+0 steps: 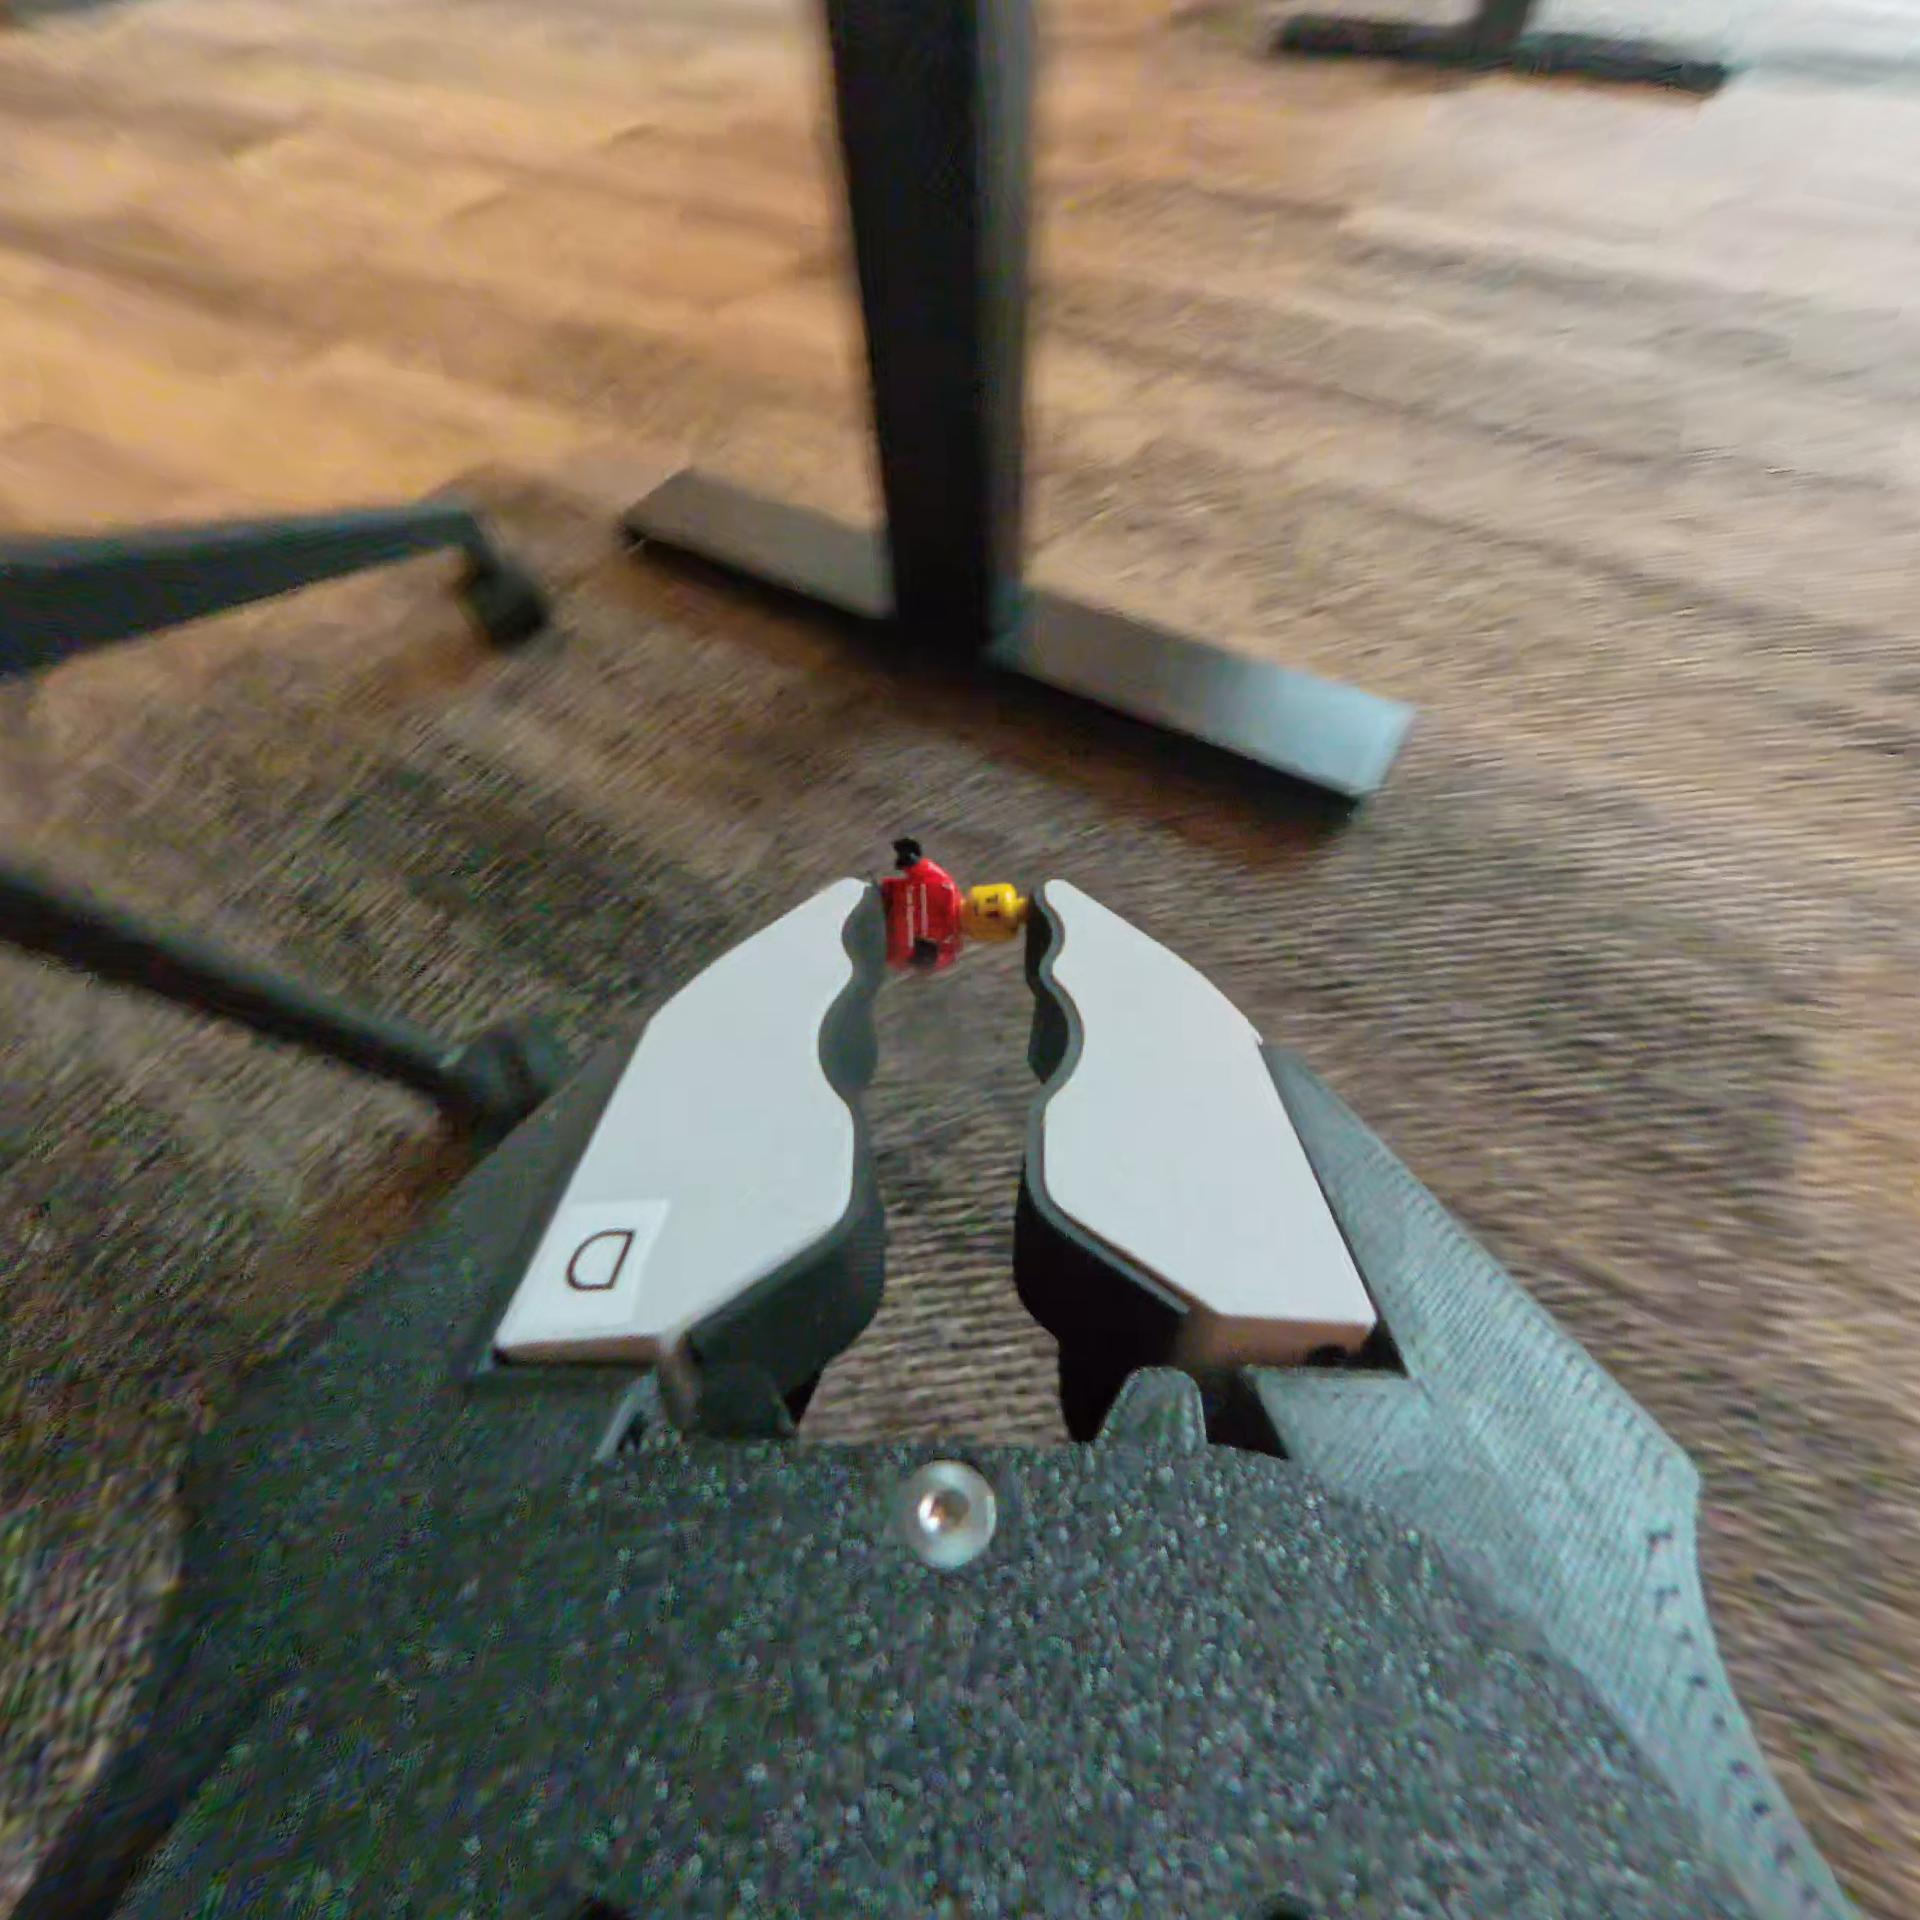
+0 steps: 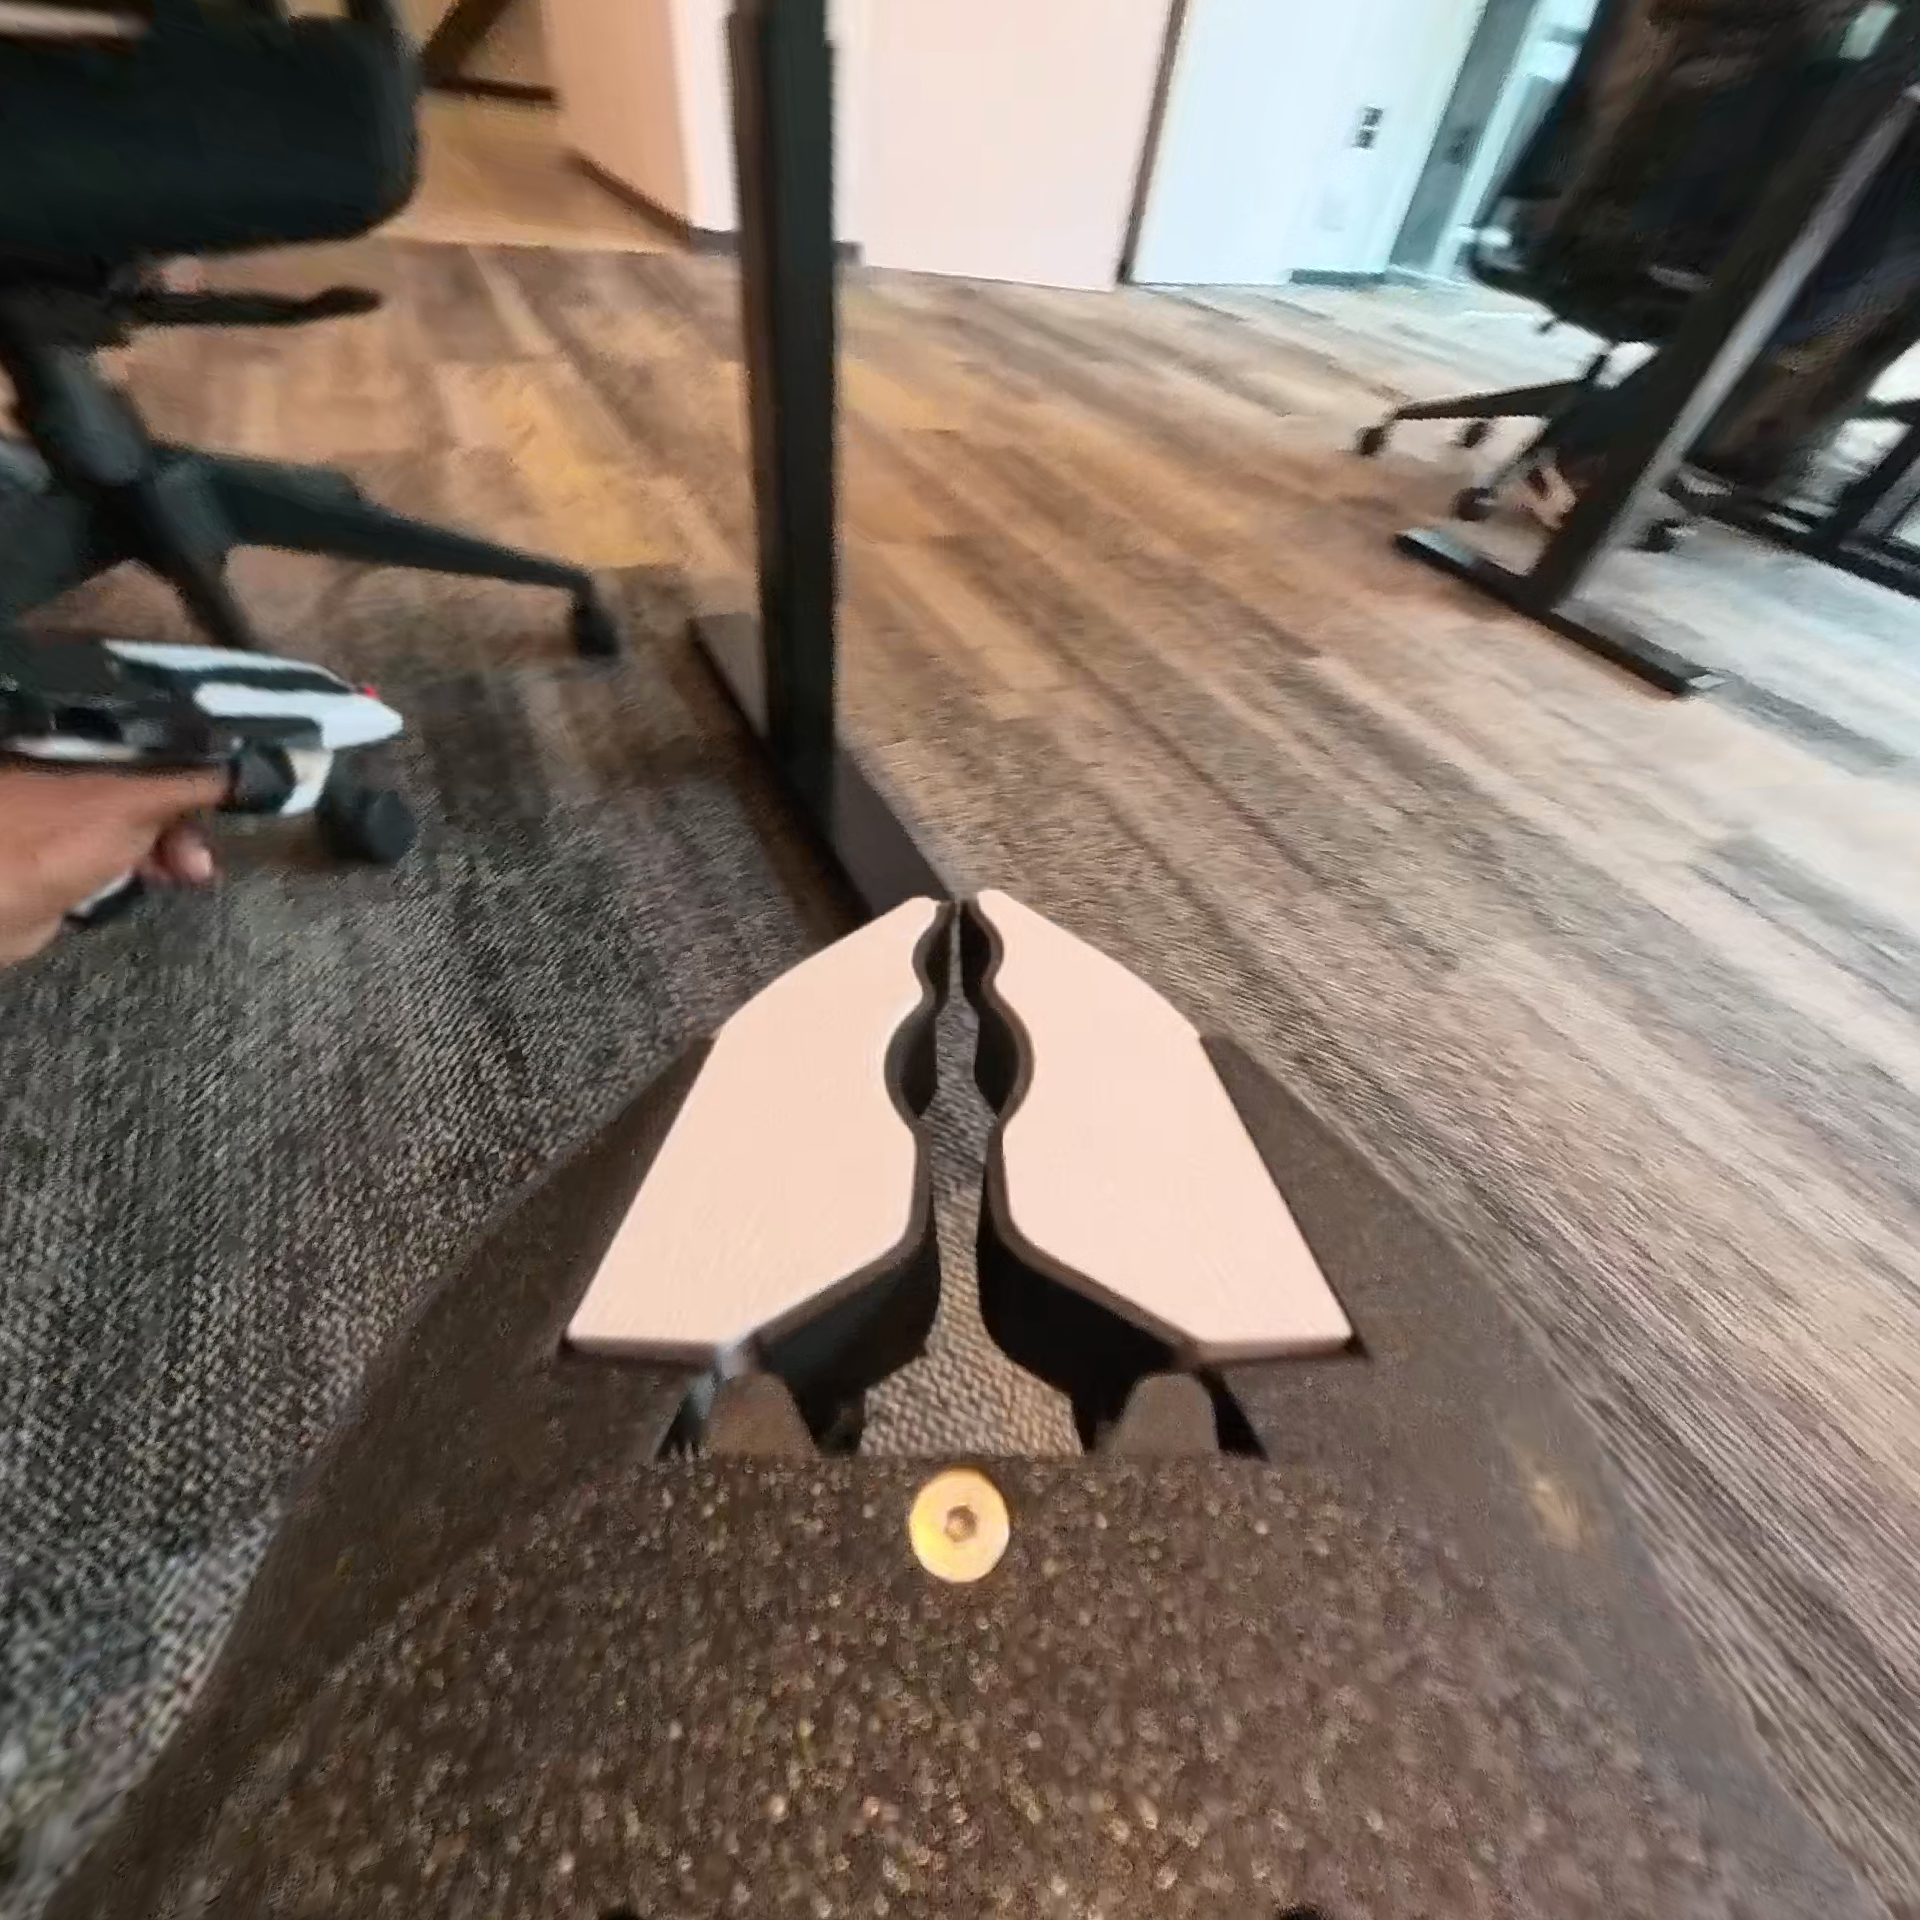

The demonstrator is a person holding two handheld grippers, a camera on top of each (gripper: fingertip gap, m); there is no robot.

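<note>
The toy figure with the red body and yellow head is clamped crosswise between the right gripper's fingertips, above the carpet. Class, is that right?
Not quite. The left gripper clamps the toy figure, as the left wrist view shows; the right gripper is shut on nothing.

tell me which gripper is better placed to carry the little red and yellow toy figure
Left. The left gripper already pinches the small red and yellow plastic toy figure between its fingertips above the carpet. The right gripper is shut and empty.

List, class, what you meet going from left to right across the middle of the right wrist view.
hand holding the left gripper → chair wheel → black desk leg → second desk's foot at far right.
</note>
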